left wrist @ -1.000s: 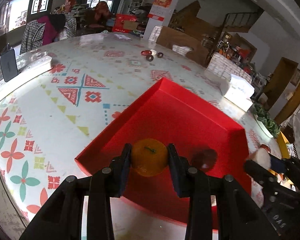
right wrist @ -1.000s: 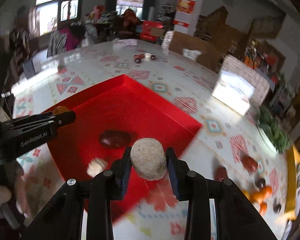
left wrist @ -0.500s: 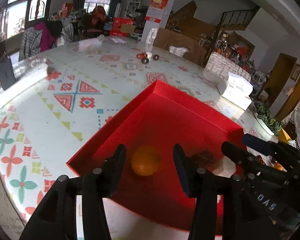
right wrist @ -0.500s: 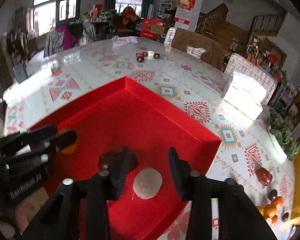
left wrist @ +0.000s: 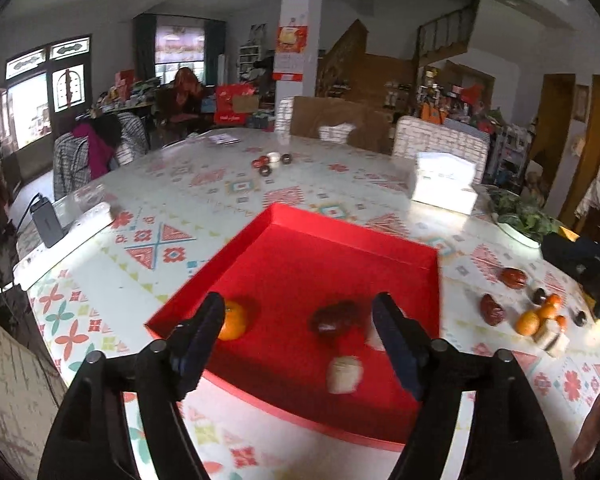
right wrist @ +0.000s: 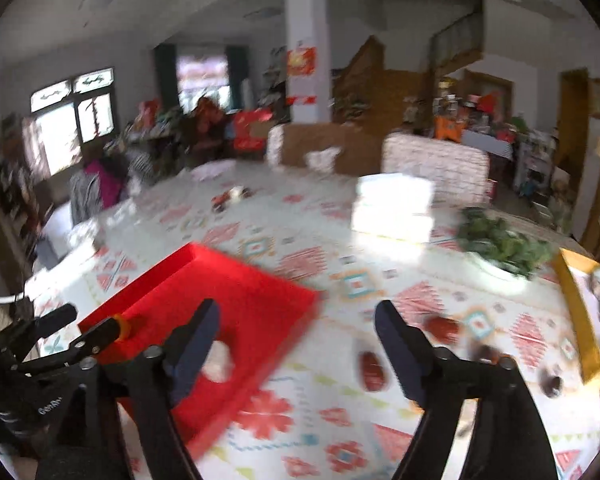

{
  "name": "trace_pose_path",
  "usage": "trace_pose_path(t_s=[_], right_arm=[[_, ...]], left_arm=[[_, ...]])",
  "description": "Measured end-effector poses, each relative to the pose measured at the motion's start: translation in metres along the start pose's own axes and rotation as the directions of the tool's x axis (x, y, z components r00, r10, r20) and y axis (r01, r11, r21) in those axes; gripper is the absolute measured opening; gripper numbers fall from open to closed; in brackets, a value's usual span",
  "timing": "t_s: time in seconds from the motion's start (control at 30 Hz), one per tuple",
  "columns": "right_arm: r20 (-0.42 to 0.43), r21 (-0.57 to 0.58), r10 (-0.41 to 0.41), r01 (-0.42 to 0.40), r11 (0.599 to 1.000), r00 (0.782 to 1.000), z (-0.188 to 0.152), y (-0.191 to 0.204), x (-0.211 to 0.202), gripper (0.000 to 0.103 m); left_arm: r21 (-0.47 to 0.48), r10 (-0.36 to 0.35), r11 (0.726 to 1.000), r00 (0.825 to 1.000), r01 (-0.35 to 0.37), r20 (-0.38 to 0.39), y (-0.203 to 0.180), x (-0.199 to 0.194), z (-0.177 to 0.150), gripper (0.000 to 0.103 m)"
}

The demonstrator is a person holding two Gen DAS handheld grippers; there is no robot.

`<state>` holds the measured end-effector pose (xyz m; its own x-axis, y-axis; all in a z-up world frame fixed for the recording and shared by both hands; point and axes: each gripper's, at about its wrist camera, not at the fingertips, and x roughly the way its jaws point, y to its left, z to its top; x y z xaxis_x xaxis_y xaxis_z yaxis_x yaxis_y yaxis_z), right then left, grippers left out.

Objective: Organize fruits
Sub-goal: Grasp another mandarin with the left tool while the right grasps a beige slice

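Three fruits are lying inside the red tray point(left wrist: 300, 248) at the centre of the left wrist view: an orange point(left wrist: 233, 319) at the tray's lower left, a dark red fruit point(left wrist: 334, 320) near the middle, and a pale round fruit point(left wrist: 343, 373) below it, blurred. The left tool point(left wrist: 299, 336) is hovering over the tray with its jaws spread wide, holding nothing; the orange is sitting just beside its left finger. More loose fruits point(left wrist: 532, 318) are resting on the patterned bench point(left wrist: 220, 184) at the right of that frame, well apart from the tray. A white box point(left wrist: 444, 182) is standing on the bench in the upper right.

The right tool point(right wrist: 298, 344) is also gaping open and empty, pointing at the bench just right of the tray point(right wrist: 236, 296), which is filling the lower left of its blurred view. A dark red fruit point(right wrist: 371, 365) is lying between its fingers on the bench.
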<state>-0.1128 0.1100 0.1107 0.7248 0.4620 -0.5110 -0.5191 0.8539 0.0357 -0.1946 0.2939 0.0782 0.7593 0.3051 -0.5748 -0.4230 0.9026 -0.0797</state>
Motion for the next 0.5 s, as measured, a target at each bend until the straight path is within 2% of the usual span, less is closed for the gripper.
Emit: trace_pose_path(t_s=[0.17, 0.3, 0.4, 0.47, 0.5], right_arm=[[0.013, 0.038, -0.081, 0.08, 0.996, 0.997, -0.011, -0.058, -0.031, 0.092], [-0.02, 0.143, -0.142, 0.143, 0.979, 0.99, -0.028, -0.124, -0.051, 0.092], [-0.082, 0.193, -0.122, 0.136, 0.972, 0.989, -0.042, -0.157, -0.049, 0.092], [-0.126, 0.201, -0.103, 0.127, 0.971, 0.987, -0.052, -0.168, -0.041, 0.083], [-0.154, 0.2, -0.091, 0.121, 0.972, 0.984, -0.057, -0.17, -0.034, 0.081]], left_arm=[[-0.028, -0.085, 0.996, 0.996, 0.085, -0.008, -0.015, -0.012, 0.002, 0.079], [-0.043, -0.163, 0.986, 0.986, 0.161, -0.028, -0.031, -0.013, 0.0, 0.079], [0.01, -0.215, 0.976, 0.975, 0.216, -0.058, -0.061, -0.008, -0.007, 0.079], [0.035, -0.259, 0.964, 0.962, 0.263, -0.088, -0.081, -0.002, -0.011, 0.079], [0.043, -0.282, 0.957, 0.954, 0.287, -0.106, -0.089, 0.001, -0.012, 0.079]])
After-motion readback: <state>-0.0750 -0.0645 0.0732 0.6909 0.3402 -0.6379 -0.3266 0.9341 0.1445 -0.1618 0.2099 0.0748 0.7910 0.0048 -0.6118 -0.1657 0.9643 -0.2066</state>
